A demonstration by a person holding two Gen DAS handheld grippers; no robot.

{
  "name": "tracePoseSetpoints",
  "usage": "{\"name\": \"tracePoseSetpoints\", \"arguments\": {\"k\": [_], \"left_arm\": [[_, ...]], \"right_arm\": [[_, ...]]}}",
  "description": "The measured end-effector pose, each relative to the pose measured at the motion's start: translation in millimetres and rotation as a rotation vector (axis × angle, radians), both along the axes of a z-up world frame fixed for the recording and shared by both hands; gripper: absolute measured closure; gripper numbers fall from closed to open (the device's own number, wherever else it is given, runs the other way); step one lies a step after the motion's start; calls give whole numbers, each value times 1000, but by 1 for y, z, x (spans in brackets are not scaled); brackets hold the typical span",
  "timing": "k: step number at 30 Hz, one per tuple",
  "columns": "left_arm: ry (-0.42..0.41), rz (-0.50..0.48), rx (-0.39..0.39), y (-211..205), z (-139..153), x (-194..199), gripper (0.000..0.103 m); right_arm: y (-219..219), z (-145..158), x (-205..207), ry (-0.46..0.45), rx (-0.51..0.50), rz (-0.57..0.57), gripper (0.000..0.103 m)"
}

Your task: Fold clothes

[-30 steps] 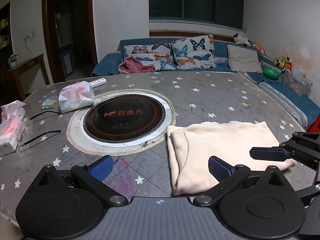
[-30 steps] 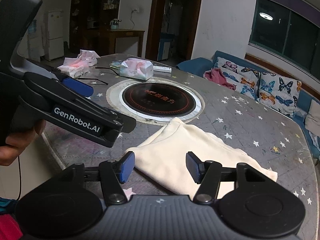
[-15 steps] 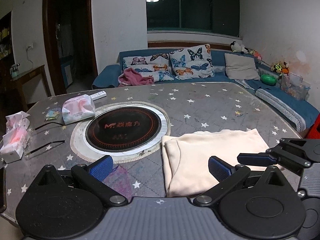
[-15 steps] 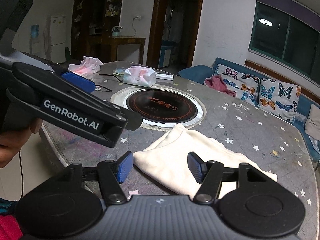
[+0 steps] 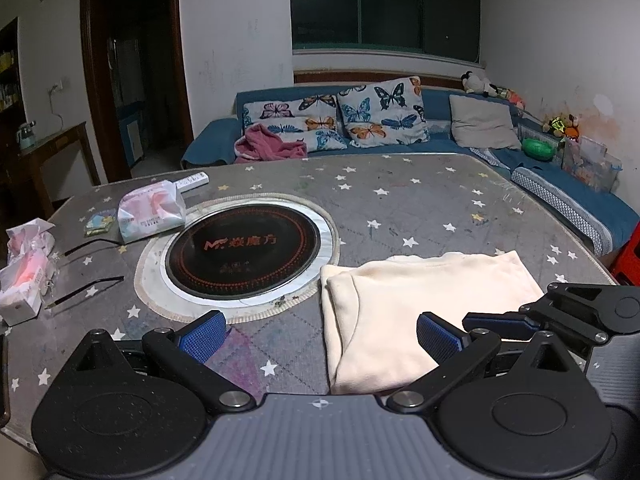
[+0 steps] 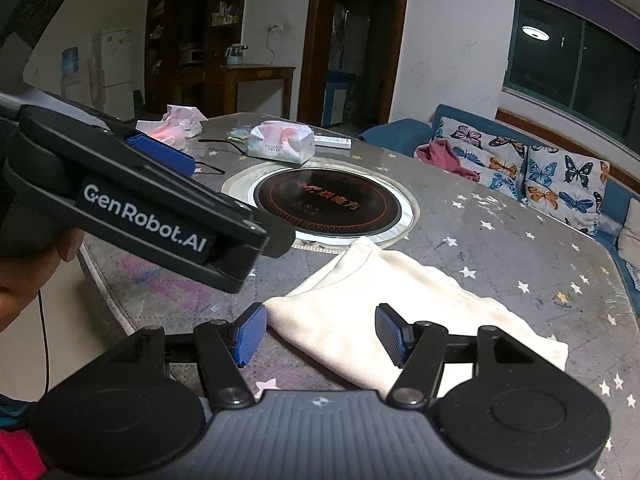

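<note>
**Folded cream garment on star table, both tongs backing off**

Living room, night, blue sofa w/ butterfly cushions behind; round star-print table point(image 5: 400, 196) up front. Going left to right: tissue packs at far left, pink wipes pack point(image 5: 152, 210), then the built-in induction hob point(image 5: 244, 254), then the cream garment point(image 5: 404, 312) lying just right of the hob rim, near the table's front edge.

What's changed over the last sec: both cams have lifted and pulled back a bit; the garment sits lower and farther off in view, shape the same. It lies as a flat, compact rectangle w/ layered edges at its left side, so it reads as folded. My guess: either the fold's done and I'm retreating, or there's one more fold to go. Can't settle that from here.

Tongs: left gripper point(image 5: 320, 330) spread wide, pads clear of the cloth, holding nothing. Right gripper point(image 6: 320, 334) also spread, though less wide, hovering over the garment's near corner, no contact that I can see, nothing pinched.
</note>
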State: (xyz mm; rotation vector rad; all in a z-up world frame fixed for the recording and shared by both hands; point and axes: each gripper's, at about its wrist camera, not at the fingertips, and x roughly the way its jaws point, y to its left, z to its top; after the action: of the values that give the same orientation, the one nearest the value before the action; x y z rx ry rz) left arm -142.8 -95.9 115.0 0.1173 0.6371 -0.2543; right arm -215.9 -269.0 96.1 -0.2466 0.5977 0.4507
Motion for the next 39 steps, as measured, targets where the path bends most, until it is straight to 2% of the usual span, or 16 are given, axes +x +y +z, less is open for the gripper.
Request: {"name": "tracePoseSetpoints", "arguments": {"k": [10,23,33,39], "left_arm": [[76,16,-1,3,-18,33,0],[175,22,7,2,-46,77,0],[224,25,18,-1,-62,98,0],[233,28,22,-2,-65,103,0]], "right_arm": [[10,-10,18,30,-19,42,42],[22,-26,41,79,-57,86,49],[27,-36,49,95,-79,126,52],[32,-41,49,97,-99,148,60]]}}
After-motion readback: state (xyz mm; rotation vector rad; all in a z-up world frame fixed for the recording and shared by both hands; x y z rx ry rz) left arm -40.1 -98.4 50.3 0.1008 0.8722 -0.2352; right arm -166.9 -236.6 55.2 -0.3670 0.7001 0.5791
